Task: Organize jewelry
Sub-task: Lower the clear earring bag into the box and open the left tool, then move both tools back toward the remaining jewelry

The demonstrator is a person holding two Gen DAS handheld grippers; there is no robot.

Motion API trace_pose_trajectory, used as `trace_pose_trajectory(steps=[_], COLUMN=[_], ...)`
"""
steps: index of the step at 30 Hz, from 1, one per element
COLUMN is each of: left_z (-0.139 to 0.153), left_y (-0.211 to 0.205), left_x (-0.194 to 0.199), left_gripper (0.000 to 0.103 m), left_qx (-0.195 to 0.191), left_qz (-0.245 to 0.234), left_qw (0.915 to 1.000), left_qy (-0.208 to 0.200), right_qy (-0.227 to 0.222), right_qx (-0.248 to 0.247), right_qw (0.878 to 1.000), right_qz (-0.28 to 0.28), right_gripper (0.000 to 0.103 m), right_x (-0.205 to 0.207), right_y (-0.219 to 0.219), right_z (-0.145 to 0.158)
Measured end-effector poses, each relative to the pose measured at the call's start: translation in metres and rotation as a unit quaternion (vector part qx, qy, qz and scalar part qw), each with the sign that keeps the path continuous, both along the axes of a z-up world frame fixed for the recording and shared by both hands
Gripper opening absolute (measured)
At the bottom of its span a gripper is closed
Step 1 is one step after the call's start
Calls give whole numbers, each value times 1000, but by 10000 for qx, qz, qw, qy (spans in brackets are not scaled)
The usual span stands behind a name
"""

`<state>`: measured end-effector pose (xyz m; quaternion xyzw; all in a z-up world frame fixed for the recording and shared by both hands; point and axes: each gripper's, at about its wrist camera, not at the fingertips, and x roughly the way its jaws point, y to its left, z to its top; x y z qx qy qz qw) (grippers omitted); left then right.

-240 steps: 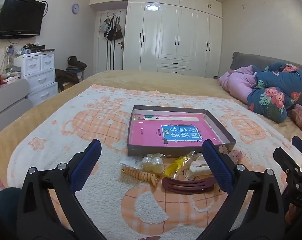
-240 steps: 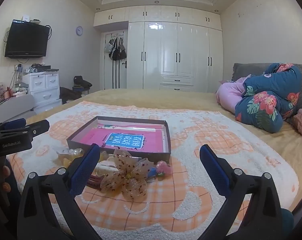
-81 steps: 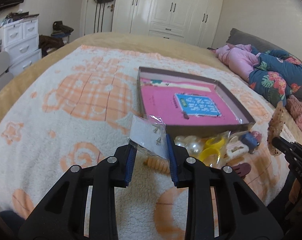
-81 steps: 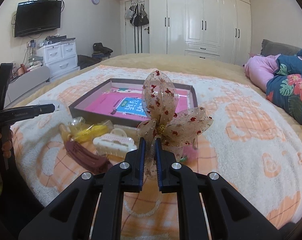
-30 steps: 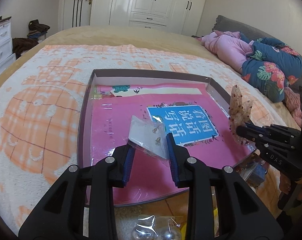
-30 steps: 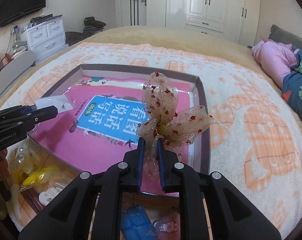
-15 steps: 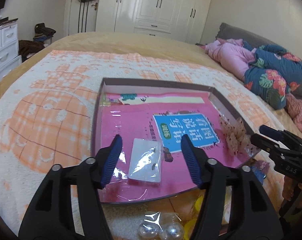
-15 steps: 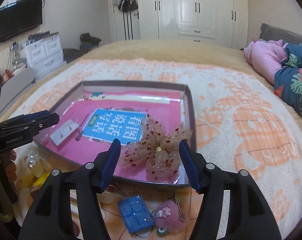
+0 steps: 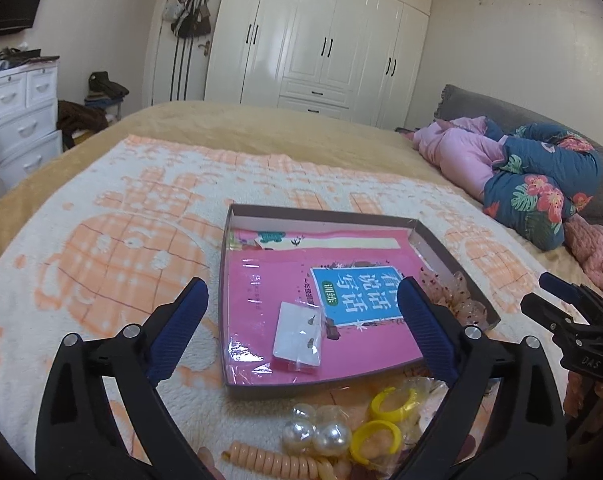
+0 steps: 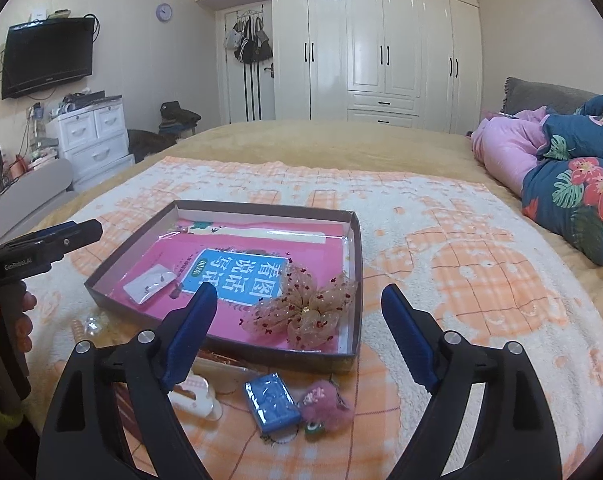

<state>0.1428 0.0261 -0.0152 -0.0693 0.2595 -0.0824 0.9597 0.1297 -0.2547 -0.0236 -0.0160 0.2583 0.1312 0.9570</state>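
**Both grippers spread wide over the tray, two pieces lying inside**

Nearest in the left wrist view, the left gripper (image 9: 301,320) has its blue-padded fingers (image 9: 179,330) spread wide with nothing between them. Below it, partly cut off by the frame edge and the gripper's arms, lie an orange spiral hair tie (image 9: 273,462), pearl beads in a clear wrapper (image 9: 315,436) and two yellow rings (image 9: 381,420); what sits beside them at the very bottom is too dark to make out.

In the right wrist view, the right gripper (image 10: 293,332) is likewise wide apart and empty. Just in front of it, on the blanket (image 10: 481,280), rest a blue rectangular clip (image 10: 271,402), a pink fuzzy charm (image 10: 325,404) and a white claw clip (image 10: 193,398), the last half hidden behind the left finger.

Beyond these stands the shallow cardboard tray (image 10: 221,350), lined with a pink booklet (image 9: 269,280). Inside, the earring card in its clear bag (image 9: 297,336) lies flat near the tray's front left, and the sheer bow with red specks (image 10: 305,318) lies at the front right. In the left view the bow is mostly screened by the right finger and the tray wall.

Farther off, folded bedding (image 10: 561,176) lies on the bed, with a white wardrobe (image 10: 381,48) behind.
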Motion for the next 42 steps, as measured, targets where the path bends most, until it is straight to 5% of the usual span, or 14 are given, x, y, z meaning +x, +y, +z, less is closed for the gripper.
trace_pose_trajectory(steps=[22,42], left_z=[13,-4], left_y=[-9,-26], left_x=[-55,-76], left_gripper=[91,91], left_qx=[57,307], left_qz=[-216,-683], left_qw=[9992,9972], left_qy=[-345,-57], right_qy=[-326,10], right_qx=[80,28], right_qw=[9988,9987], right_qz=[363,508], right_gripper=[84,84], right_x=[-54,-75], right_y=[-3,-9], right_z=[13,-5])
